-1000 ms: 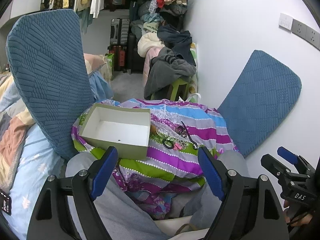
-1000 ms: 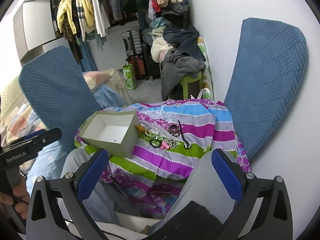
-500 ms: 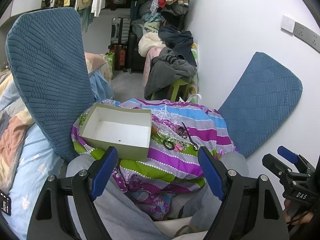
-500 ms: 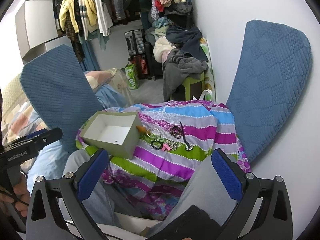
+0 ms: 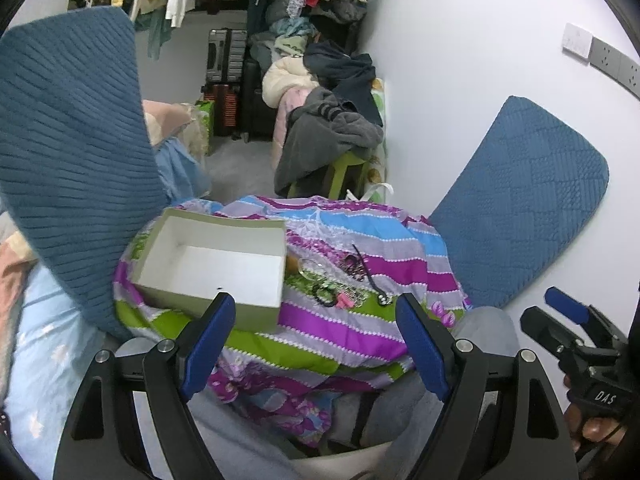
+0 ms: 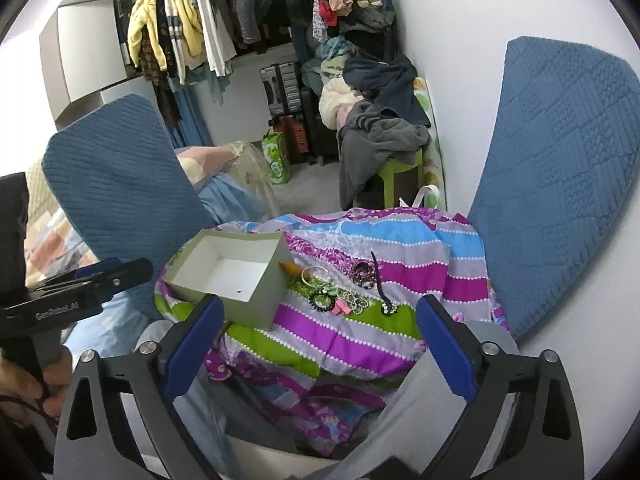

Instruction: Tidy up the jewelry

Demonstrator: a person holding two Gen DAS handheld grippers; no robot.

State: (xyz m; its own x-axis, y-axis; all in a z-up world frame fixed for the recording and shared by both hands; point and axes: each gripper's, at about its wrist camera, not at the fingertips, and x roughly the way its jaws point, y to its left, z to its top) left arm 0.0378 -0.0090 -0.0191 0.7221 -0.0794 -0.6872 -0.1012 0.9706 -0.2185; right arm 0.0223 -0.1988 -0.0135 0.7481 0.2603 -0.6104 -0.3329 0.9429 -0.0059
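Jewelry (image 6: 346, 288) tangled on striped quilted cloth (image 6: 360, 332), rectangular card box (image 6: 236, 276) beside, left gripper (image 5: 316, 344) wide, empty, right gripper (image 6: 320, 350) closing, empty.

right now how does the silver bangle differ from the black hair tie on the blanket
The silver bangle is a thin, shiny metal ring; the black hair tie is dark, thicker and matte. The bangle looks wider across and lies closer to the box, while the hair tie lies nearer the camera, beside a pink piece. Both are loops lying flat on the striped blanket, outside the box.
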